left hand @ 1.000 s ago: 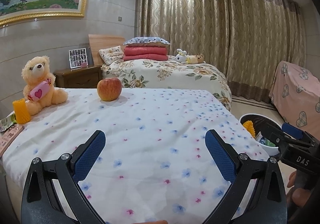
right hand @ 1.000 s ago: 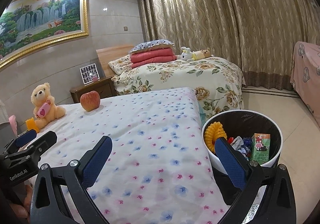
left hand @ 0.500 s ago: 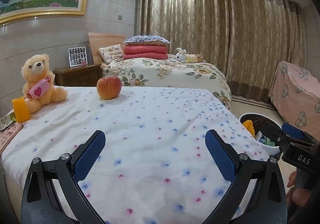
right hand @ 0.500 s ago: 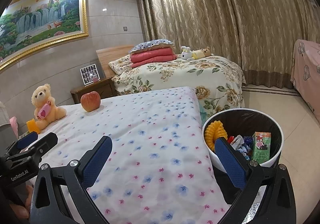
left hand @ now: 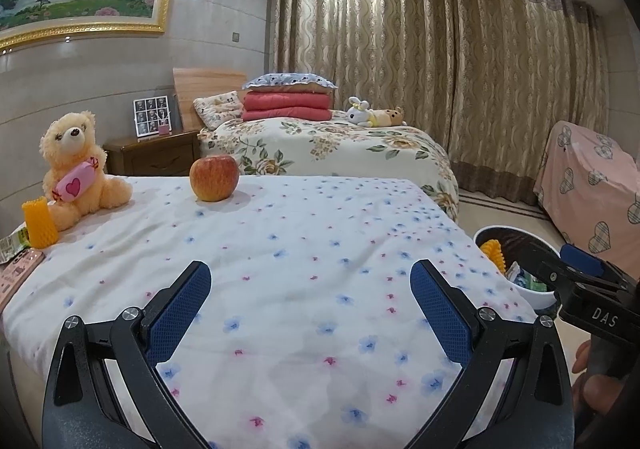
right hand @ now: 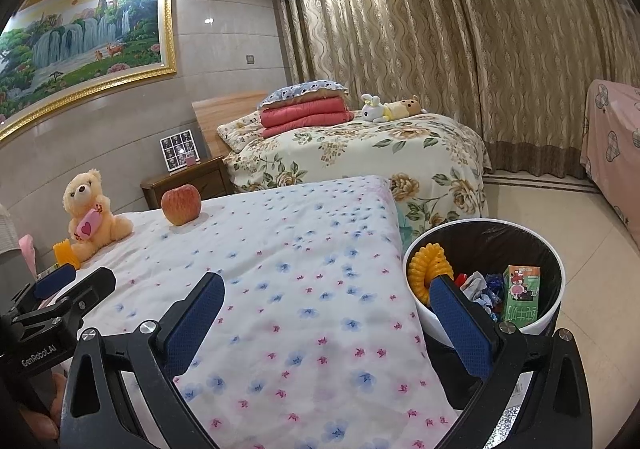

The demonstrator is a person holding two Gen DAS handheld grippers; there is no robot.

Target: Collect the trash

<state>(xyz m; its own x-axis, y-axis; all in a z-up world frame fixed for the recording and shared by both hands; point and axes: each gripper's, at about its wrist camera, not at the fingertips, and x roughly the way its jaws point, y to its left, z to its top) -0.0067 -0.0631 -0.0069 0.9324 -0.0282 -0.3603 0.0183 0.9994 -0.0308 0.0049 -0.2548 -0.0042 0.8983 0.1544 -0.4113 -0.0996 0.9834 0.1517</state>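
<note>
Both the left gripper and right gripper gape wide, empty. The yellow foam net beside the teddy bear looks light and squashy; pinch its middle. The trash bin waits bedside.

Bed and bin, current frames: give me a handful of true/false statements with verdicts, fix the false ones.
1. Both grippers are open and hold nothing. True: left gripper, right gripper.
2. The apple lies inside the trash bin. False: it sits on the flowered bedspread, near the far edge.
3. A green carton stands in the bin. True.
4. The teddy bear lies face down. False: it sits upright, holding a pink heart candy.
5. A yellow foam net sleeve stands beside the bear. True.
6. The bin is empty. False: it holds another yellow foam net, wrappers and the carton.
</note>
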